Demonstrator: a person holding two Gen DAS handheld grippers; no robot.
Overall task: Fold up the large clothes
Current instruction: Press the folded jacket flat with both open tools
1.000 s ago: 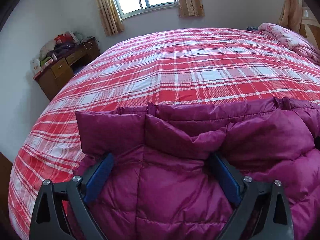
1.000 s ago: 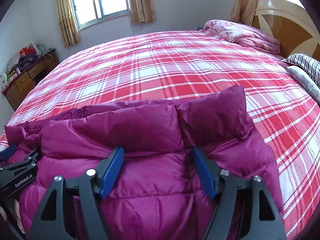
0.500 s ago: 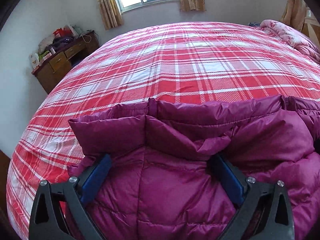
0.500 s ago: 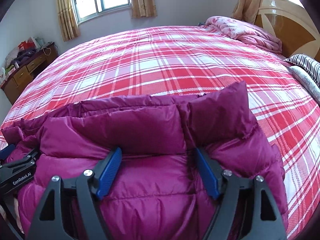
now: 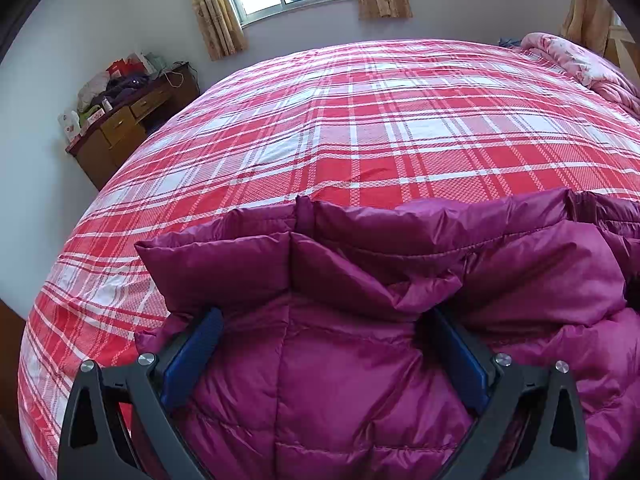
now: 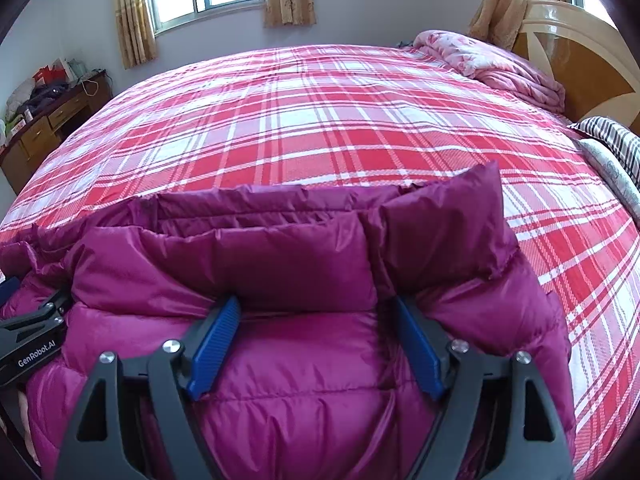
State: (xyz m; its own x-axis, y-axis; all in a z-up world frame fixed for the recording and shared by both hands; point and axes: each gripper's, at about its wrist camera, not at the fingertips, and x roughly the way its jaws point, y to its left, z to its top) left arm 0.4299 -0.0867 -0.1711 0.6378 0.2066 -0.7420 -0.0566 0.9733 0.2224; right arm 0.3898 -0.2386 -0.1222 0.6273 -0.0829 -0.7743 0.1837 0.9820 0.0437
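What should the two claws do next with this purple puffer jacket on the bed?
Probably draw both back: the jacket already lies doubled on the plaid bedspread, the right claw is opening with padding between its pads, and the left claw straddles it wide.

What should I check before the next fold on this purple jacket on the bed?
1. Jacket lies on the plaid bedspread: ok.
2. Right gripper is free of the jacket: cannot tell. Its jaws are opening, with puffy fabric between them.
3. Left gripper has a grip: cannot tell. Its jaws stand wide and the jacket fills the gap.
4. Far edge of the fold is even: not ok. The right corner sticks up above the rest.
5. Room ahead of the jacket: ok. The pink quilt and striped pillow lie apart from it, by the headboard.
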